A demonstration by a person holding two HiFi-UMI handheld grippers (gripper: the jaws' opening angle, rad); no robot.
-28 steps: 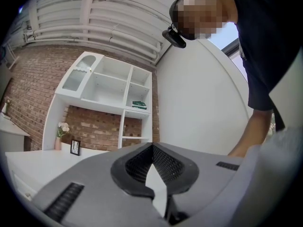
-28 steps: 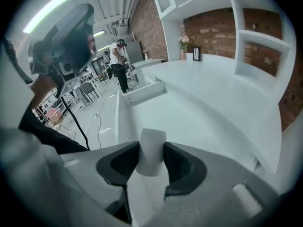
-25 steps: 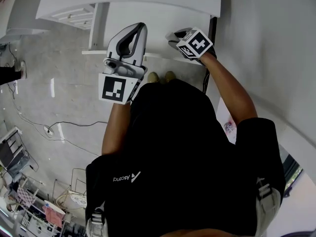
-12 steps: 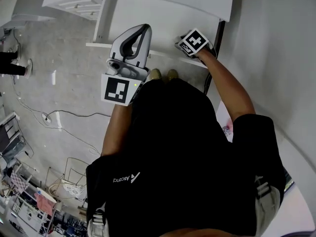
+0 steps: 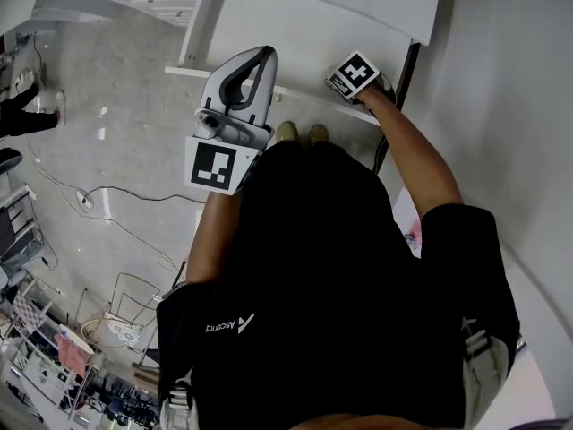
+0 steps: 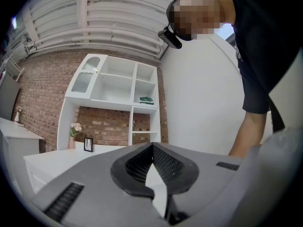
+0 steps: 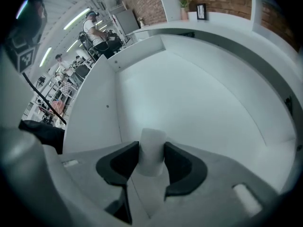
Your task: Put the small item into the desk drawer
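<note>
Open workshop hall, brick wall [image 6: 42, 93], white shelf unit [image 6: 133, 93], concrete floor [image 5: 134, 106], strip lights [image 7: 80, 17]

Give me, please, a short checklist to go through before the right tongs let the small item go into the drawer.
1. Grip: the small white item stands between the right tongs, with the pads pressing on both its sides: ok.
2. Opening: the drawer is open beneath the tongs: ok.
3. Landing spot: only bare white drawer floor shows ahead of the item: ok.
4. Contact: whether the item already rests on the drawer floor: cannot tell.
5. Other hand: the left tongs are shut, empty, and point away toward the shelves: ok.
</note>
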